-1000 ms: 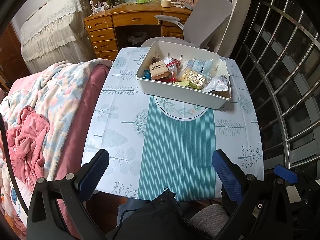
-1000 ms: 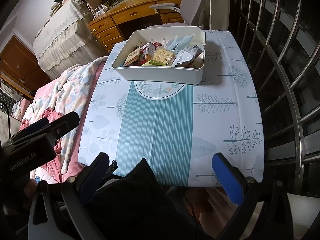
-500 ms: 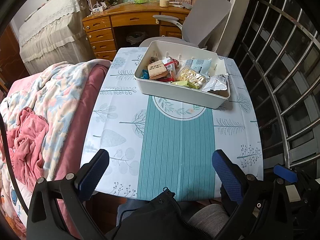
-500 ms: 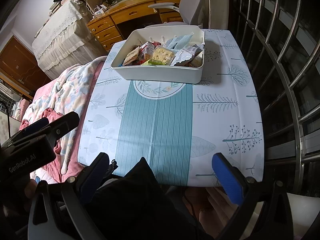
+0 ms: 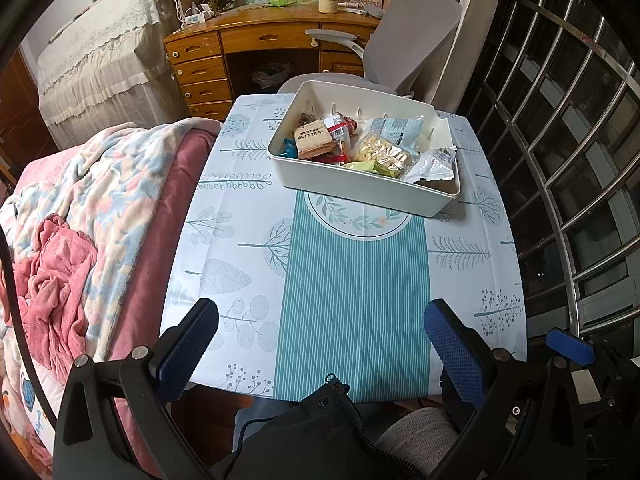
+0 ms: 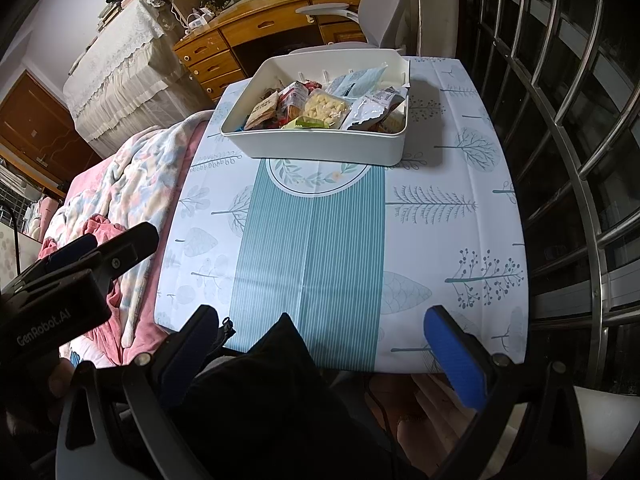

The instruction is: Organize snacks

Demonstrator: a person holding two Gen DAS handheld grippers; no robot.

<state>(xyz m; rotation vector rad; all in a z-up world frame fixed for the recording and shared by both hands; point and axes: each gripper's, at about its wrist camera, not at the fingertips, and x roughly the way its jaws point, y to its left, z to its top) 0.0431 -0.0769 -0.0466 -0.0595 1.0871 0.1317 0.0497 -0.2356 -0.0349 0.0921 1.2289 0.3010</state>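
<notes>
- Leaf-print tablecloth table beside our pink bed
- One white plastic bin at the far end, piled with roughly seven snack packets
- Our left gripper and right gripper both gape wide, holding nothing, well short of it

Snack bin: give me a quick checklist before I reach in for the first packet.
1. Left gripper open and empty: ok.
2. Right gripper open and empty: ok.
3. White bin flat on the table, at the far end: ok.
4. Path over the tablecloth to the bin free of objects: ok.
5. Cracker packet on top and reachable: ok.
6. Silver packet inside the bin: not ok, it overhangs the rim.
</notes>
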